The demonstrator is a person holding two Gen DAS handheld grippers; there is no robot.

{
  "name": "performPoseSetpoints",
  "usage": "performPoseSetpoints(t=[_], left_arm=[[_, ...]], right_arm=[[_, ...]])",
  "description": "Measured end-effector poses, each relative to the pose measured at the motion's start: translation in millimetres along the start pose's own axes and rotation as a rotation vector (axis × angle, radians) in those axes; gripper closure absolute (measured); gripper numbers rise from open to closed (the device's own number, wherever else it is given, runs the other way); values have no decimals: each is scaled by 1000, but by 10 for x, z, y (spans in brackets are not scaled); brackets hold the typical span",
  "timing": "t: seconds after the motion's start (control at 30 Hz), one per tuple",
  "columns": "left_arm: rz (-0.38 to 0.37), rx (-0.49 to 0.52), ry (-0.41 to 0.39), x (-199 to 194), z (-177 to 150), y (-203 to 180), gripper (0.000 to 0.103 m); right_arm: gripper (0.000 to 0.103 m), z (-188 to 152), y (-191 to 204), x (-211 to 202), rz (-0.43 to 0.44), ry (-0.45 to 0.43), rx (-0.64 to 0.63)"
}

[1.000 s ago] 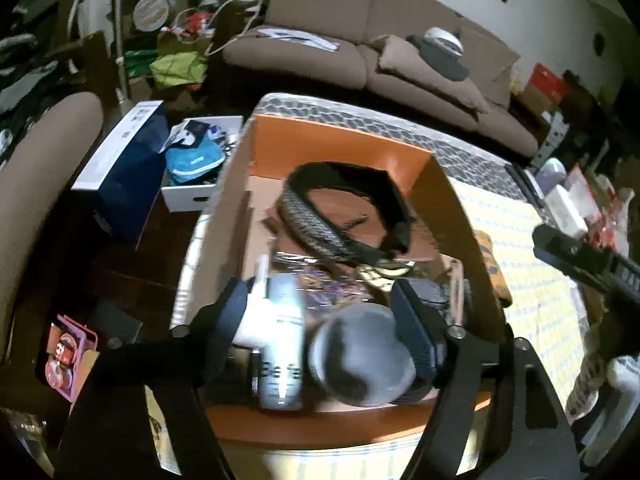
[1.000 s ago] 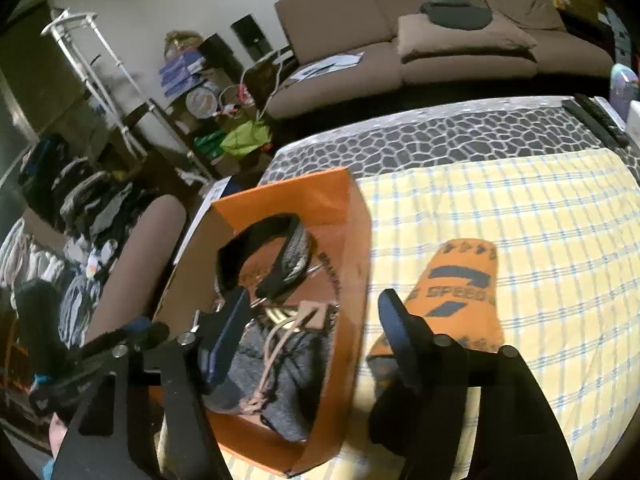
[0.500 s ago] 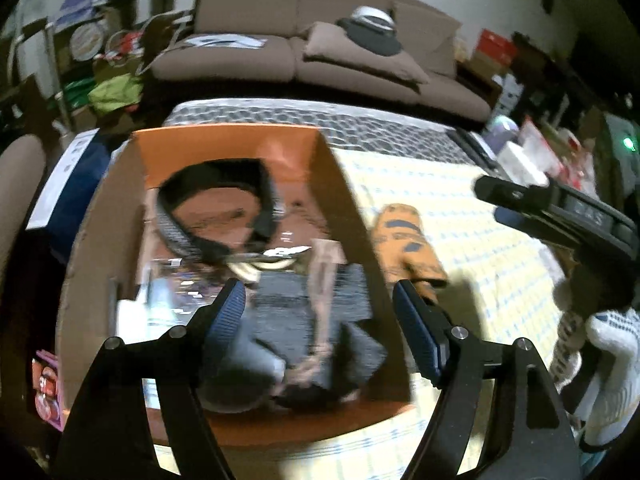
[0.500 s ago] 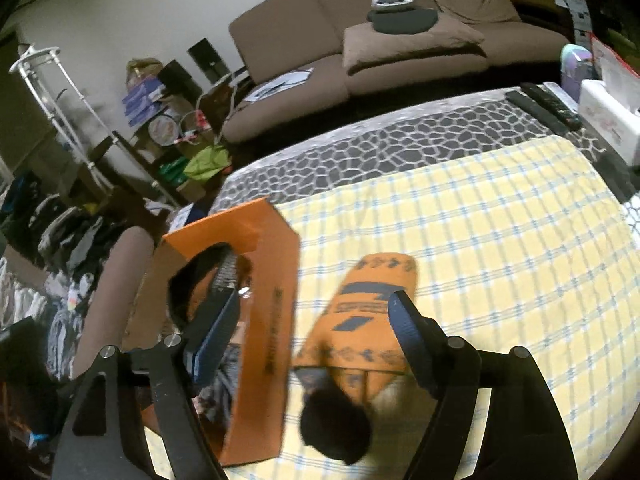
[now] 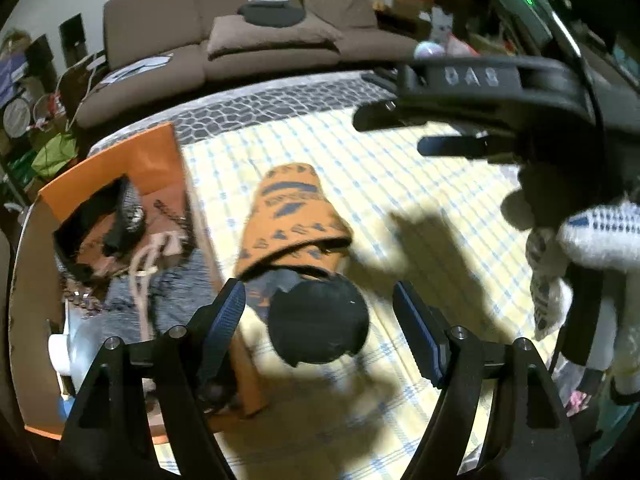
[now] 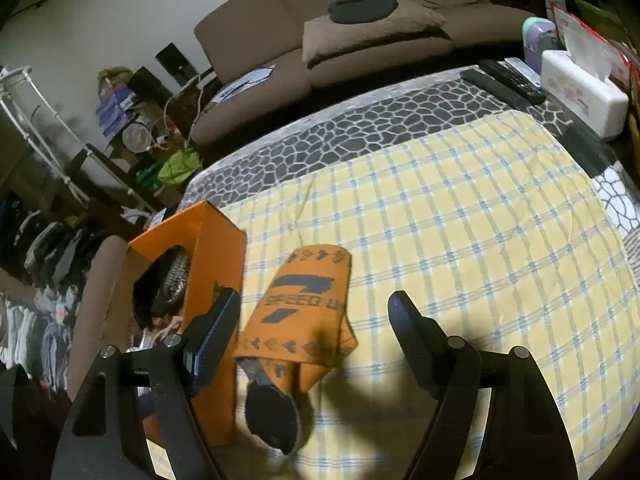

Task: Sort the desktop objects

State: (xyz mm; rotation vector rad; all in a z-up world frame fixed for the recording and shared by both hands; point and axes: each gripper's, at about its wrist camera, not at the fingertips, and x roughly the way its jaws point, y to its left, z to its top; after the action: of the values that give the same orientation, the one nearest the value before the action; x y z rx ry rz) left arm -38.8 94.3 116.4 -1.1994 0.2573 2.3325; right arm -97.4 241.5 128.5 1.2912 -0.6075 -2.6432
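Both grippers have swung off the box and over the cloth. The left gripper [image 5: 318, 322], jaws apart and empty, brackets the one black round object [image 5: 319, 322] and one orange slipper [image 5: 294, 220]. The right gripper [image 6: 314, 328], jaws just widened, holds nothing. The slipper is judged the next pick. Beside it stands one orange box [image 5: 160, 156], already filled.

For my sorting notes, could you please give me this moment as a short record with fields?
surface: yellow checked cloth
container: orange box, partly filled, at the cloth's left edge
loose item: orange sock with black toe, lying beside the box
left gripper: open, jaws either side of the sock's toe
right gripper: open, empty, over the sock
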Motion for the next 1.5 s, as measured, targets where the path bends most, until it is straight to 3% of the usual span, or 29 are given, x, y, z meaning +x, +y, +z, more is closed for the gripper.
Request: performPoseSetpoints(t=[0.33, 0.47, 0.67, 0.77, 0.83, 0.97, 1.07, 1.13, 1.23, 1.37, 1.5], left_arm=[[14, 31, 73, 307, -56, -250, 29], [62, 51, 106, 465, -97, -349, 29], [208, 119, 119, 653, -134, -487, 33], [250, 153, 129, 755, -188, -570, 48], [271, 167, 141, 823, -198, -606, 67], [314, 196, 154, 935, -238, -680, 69], [302, 177, 146, 952, -228, -674, 73], [261, 148, 130, 911, -203, -654, 88], [205, 88, 89, 759, -128, -611, 97], [100, -49, 36, 484, 17, -351, 99], [99, -118, 7, 271, 58, -80, 100]], right_arm=[[25, -12, -270, -50, -19, 14, 20], [25, -15, -341, -83, -20, 15, 24], [25, -31, -407, -108, -24, 23, 20], [25, -35, -436, -113, -25, 27, 20], [25, -35, -461, -115, -26, 29, 22], [25, -37, -497, -128, -23, 29, 31], [25, -39, -505, -128, -22, 29, 30], [25, -42, -508, -128, -23, 31, 26], [25, -49, -504, -125, -24, 38, 19], [25, -63, -491, -117, -25, 43, 12], [25, -69, -485, -103, -26, 48, 7]])
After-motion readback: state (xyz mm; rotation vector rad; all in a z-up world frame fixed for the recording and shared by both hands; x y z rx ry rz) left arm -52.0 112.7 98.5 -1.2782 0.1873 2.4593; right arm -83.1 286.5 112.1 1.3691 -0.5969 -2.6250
